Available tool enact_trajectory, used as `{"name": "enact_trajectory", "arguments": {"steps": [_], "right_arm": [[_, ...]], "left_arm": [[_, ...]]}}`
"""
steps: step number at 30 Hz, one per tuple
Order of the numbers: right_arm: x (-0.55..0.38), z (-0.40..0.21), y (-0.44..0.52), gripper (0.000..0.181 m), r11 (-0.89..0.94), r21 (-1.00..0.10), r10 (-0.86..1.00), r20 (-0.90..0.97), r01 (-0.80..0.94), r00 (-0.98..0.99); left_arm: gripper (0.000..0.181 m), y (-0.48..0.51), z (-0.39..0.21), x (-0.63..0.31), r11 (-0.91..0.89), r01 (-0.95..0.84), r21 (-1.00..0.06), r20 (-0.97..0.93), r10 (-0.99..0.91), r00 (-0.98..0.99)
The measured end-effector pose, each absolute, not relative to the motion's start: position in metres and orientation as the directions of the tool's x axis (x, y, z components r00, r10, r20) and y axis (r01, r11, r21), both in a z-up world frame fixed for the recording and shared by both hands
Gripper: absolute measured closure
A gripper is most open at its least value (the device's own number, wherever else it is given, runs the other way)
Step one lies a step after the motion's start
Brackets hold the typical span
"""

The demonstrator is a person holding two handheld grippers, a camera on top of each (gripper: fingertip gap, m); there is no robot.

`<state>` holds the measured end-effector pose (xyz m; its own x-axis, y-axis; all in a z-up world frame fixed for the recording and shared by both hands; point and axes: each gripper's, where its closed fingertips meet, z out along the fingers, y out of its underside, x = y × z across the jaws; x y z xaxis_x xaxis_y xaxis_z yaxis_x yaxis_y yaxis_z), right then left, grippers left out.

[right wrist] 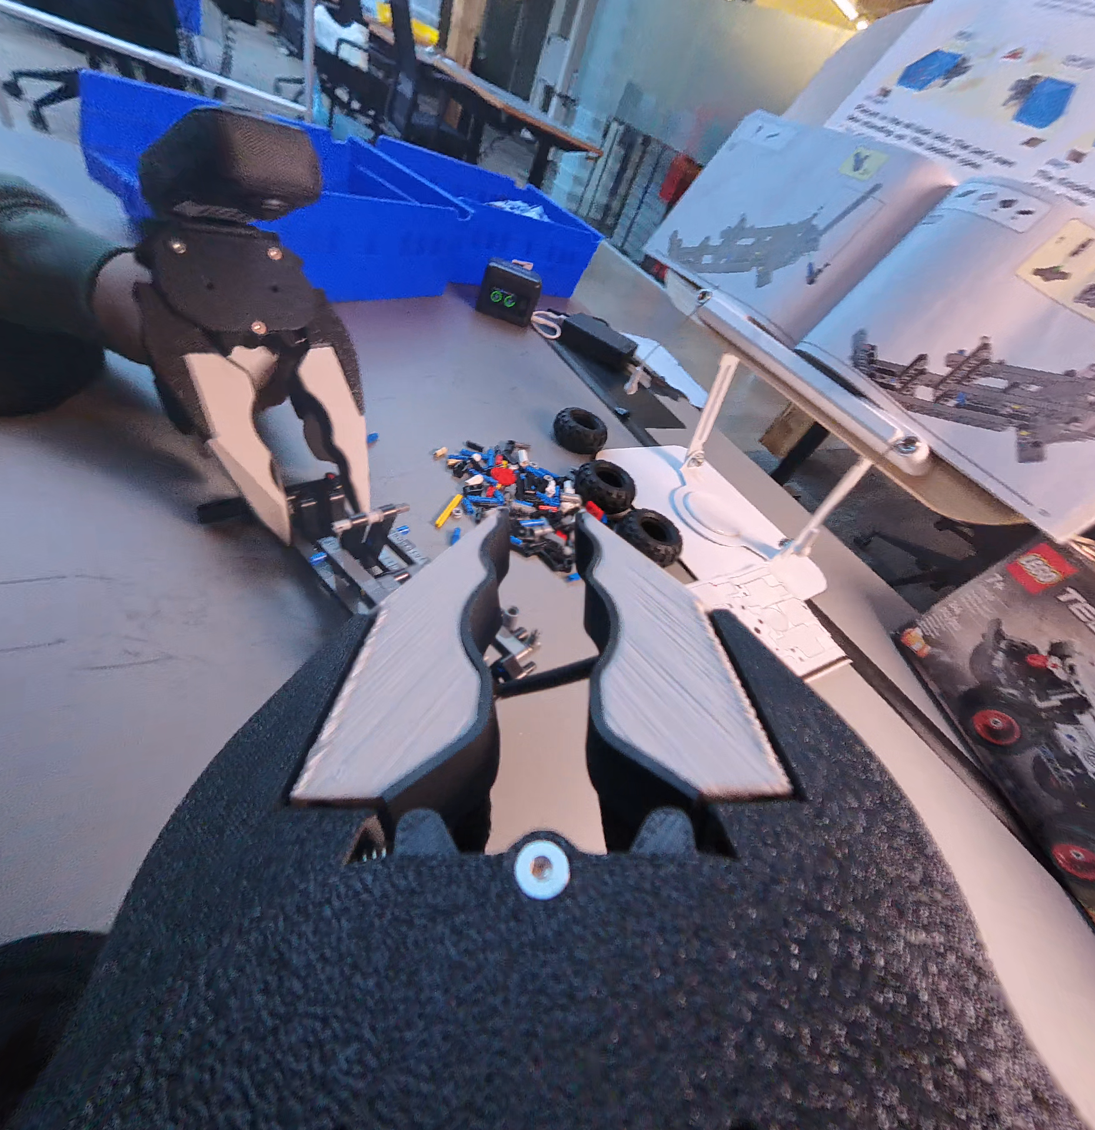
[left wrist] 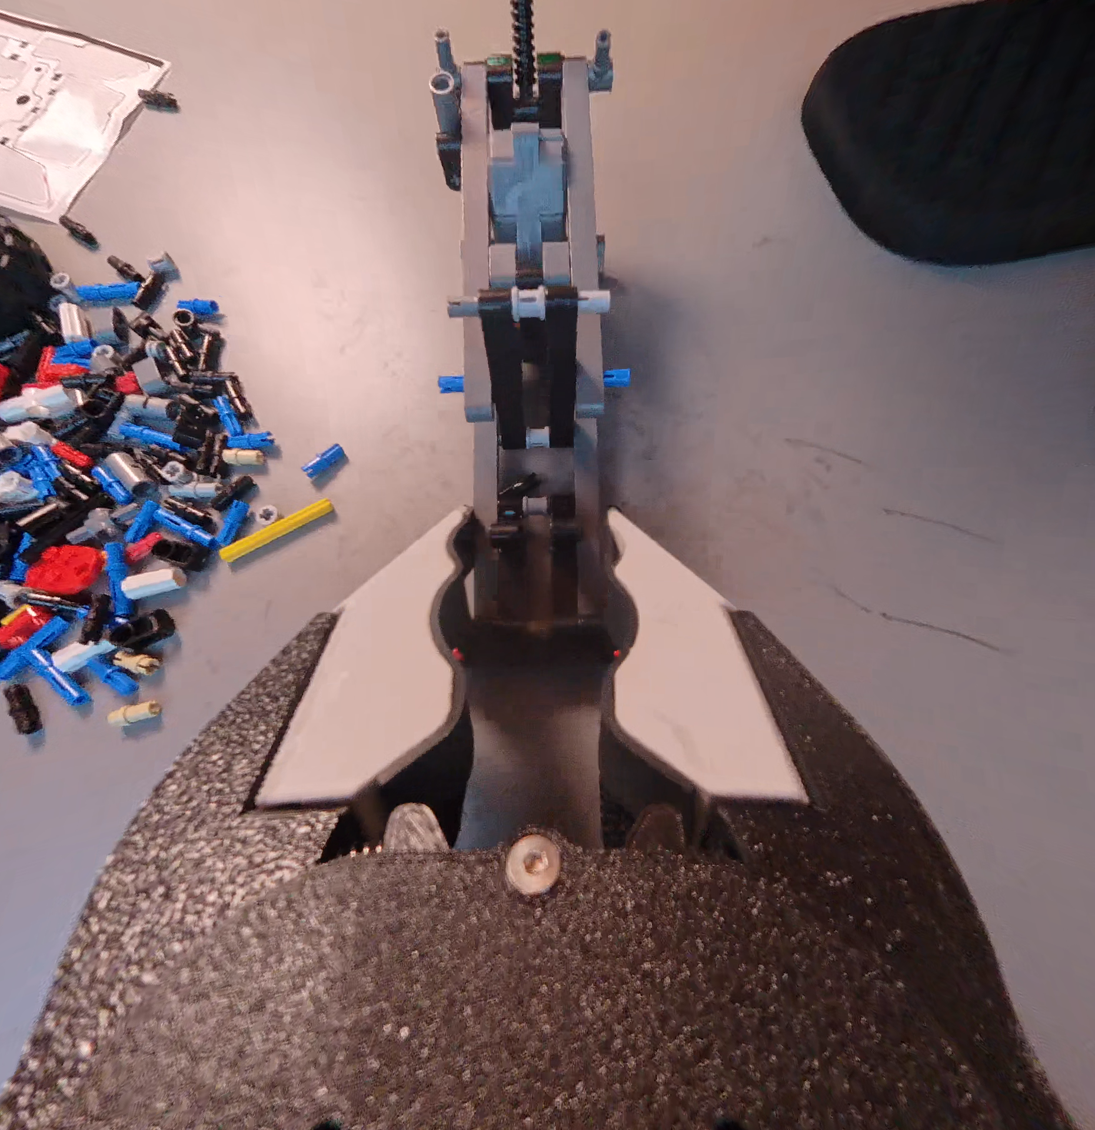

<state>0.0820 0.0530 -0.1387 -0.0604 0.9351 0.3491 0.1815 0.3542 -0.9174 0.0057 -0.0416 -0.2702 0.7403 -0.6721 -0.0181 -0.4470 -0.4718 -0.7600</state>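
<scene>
my left gripper (left wrist: 538,520) is clamped on the near end of a long grey and black brick chassis (left wrist: 529,257), its two fingers pressing the frame from either side, and the chassis runs straight out ahead of the fingertips along the grey table (left wrist: 777,489), ending in a black ribbed axle (left wrist: 521,43). from the right wrist view i see the same left gripper (right wrist: 324,520) standing tip-down on that chassis (right wrist: 367,550), held by a hand in a dark sleeve (right wrist: 37,269). my right gripper (right wrist: 542,526) has its fingers parted with nothing between them; it hovers over the far end of the chassis, where the black axle crosses the gap low between the fingers. just beyond the right fingertips lies a pile of small loose pieces (right wrist: 502,483), blue, black, red and grey, which sits off to the left of my left fingers (left wrist: 104,477) with a yellow rod (left wrist: 276,529) at its near edge. to the right of the right fingertips are three black tyres (right wrist: 606,483) and a white stand (right wrist: 716,507) carrying an open instruction booklet (right wrist: 899,263). a toy box (right wrist: 1021,666) lies further right. far ahead sit a blue bin (right wrist: 410,238) and a small black device (right wrist: 508,296).
</scene>
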Motion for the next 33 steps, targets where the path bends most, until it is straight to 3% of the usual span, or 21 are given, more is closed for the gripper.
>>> {"name": "enact_trajectory", "arguments": {"steps": [5, 9, 12, 15, 21, 27, 29, 33], "right_arm": [[0.093, -0.129, 0.086, 0.161, 0.294, -0.945, 0.946, 0.309, 0.141, 0.098], [0.093, -0.143, 0.093, 0.160, 0.246, -0.954, 0.960, 0.264, 0.169, 0.095], [0.091, -0.163, 0.066, 0.146, 0.145, -0.968, 0.986, 0.123, 0.207, -0.114], [0.104, -0.185, 0.006, 0.115, 0.078, -0.943, 0.893, -0.077, 0.322, -0.443], [0.114, -0.201, -0.006, 0.102, 0.050, -0.889, 0.815, -0.227, 0.456, -0.533], [0.102, -0.232, -0.002, 0.097, 0.328, -0.704, 0.865, -0.044, 0.630, -0.500], [0.097, -0.246, -0.002, 0.111, 0.423, -0.633, 0.853, 0.038, 0.648, -0.520], [0.090, -0.240, -0.003, 0.121, 0.397, -0.671, 0.877, 0.075, 0.626, -0.475]], "left_arm": [[0.157, -0.043, -0.267, 0.008, -0.477, -0.418, -0.773, 0.012, -0.669, 0.743], [0.157, -0.049, -0.263, -0.002, -0.473, -0.420, -0.774, 0.026, -0.687, 0.726], [0.157, -0.061, -0.262, -0.005, -0.407, -0.465, -0.786, 0.020, -0.769, 0.639], [0.158, -0.071, -0.256, -0.002, -0.358, -0.460, -0.813, 0.038, -0.820, 0.571], [0.158, -0.076, -0.254, 0.001, -0.296, -0.496, -0.816, 0.006, -0.862, 0.506], [0.158, -0.072, -0.253, 0.005, -0.266, -0.520, -0.811, -0.038, -0.864, 0.502], [0.157, -0.070, -0.253, 0.005, -0.271, -0.512, -0.815, -0.038, -0.858, 0.513], [0.153, -0.062, -0.251, -0.006, -0.306, -0.472, -0.827, -0.037, -0.808, 0.589]]}}
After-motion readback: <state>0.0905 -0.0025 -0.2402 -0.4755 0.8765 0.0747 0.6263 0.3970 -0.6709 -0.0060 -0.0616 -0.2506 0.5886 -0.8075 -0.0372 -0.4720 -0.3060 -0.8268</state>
